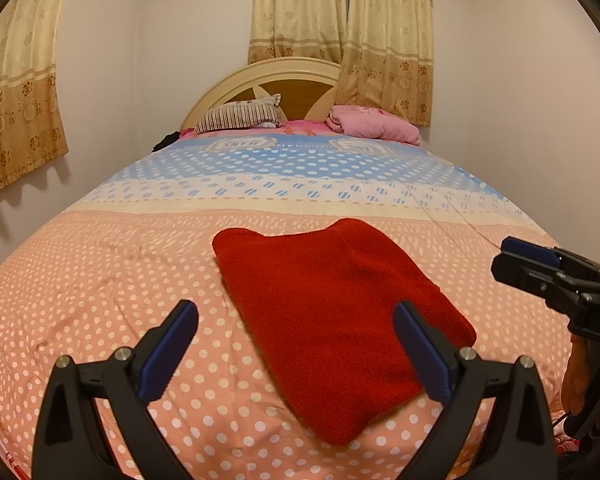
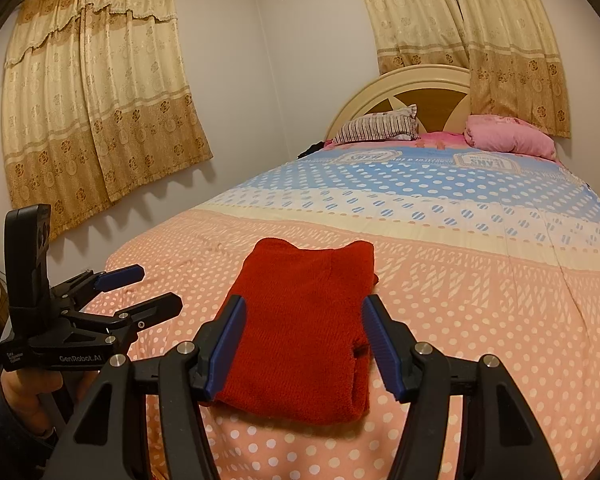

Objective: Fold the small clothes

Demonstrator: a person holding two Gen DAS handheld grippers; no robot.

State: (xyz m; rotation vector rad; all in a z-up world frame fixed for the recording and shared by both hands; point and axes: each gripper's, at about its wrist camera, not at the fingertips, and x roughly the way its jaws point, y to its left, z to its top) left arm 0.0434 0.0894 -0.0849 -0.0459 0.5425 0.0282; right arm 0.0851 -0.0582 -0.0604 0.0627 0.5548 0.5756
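A red knitted garment (image 1: 332, 312) lies folded into a flat rectangle on the pink dotted bedspread (image 1: 100, 280); it also shows in the right wrist view (image 2: 304, 332). My left gripper (image 1: 296, 316) is open and empty, hovering above the garment's near left part. My right gripper (image 2: 304, 312) is open and empty, just above the garment's near edge. The right gripper shows at the right edge of the left wrist view (image 1: 540, 264). The left gripper shows at the left of the right wrist view (image 2: 148, 288).
The bed runs back to a striped pillow (image 1: 240, 118), a pink pillow (image 1: 376, 124) and a cream headboard (image 1: 260, 76). Curtains (image 2: 96, 96) hang on the left wall and behind the headboard. The bedspread turns blue and white (image 2: 440, 184) further back.
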